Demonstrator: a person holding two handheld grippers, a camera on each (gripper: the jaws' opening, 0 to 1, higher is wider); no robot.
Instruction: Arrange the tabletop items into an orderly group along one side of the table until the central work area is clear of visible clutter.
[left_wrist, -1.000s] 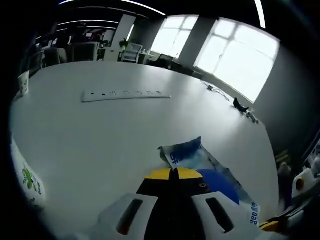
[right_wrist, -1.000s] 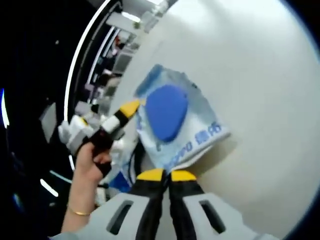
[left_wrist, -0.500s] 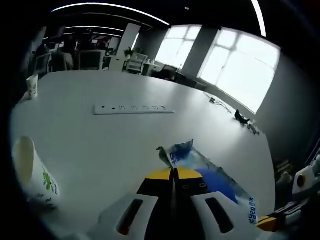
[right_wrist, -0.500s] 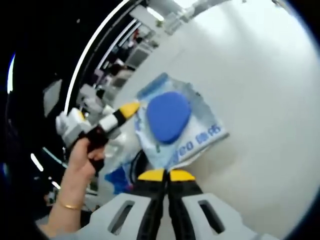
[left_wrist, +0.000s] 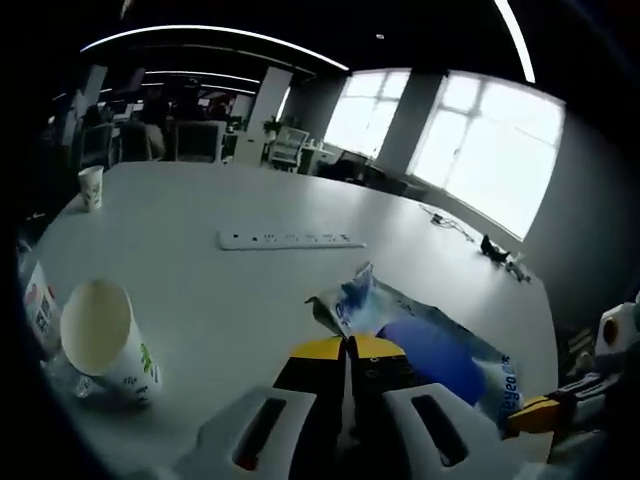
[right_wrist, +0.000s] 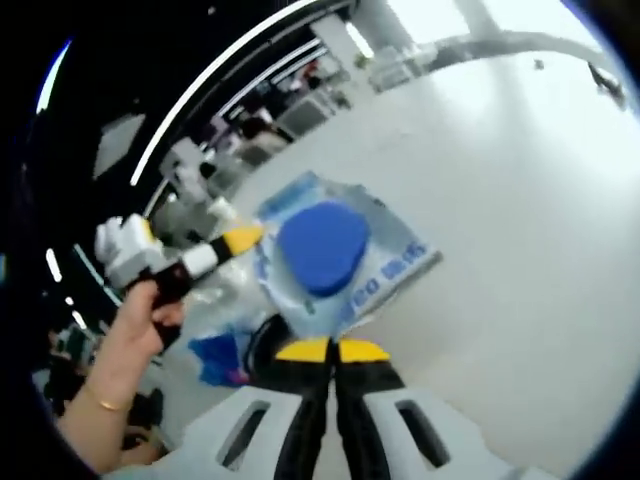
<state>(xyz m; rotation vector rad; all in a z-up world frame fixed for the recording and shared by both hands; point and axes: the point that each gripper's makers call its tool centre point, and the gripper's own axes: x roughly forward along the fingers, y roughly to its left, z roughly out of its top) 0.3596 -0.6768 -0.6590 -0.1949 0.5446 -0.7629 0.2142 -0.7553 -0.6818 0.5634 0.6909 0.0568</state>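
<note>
Your left gripper (left_wrist: 347, 347) has its jaws pressed together, pinching one end of the crinkly blue-and-white plastic packet with the dark blue oval (left_wrist: 420, 340). Your right gripper (right_wrist: 331, 350) is also clamped, nipping the packet's opposite end. You're holding the packet stretched between the two tools over the white tabletop (left_wrist: 220, 290). Your hand (right_wrist: 125, 340) grips the left tool's handle. A white paper cup with green print (left_wrist: 105, 340) lies tipped on its side near the table edge. A long white power strip (left_wrist: 290, 240) lies mid-table. A second small paper cup (left_wrist: 91, 186) stands upright at the far edge.
</note>
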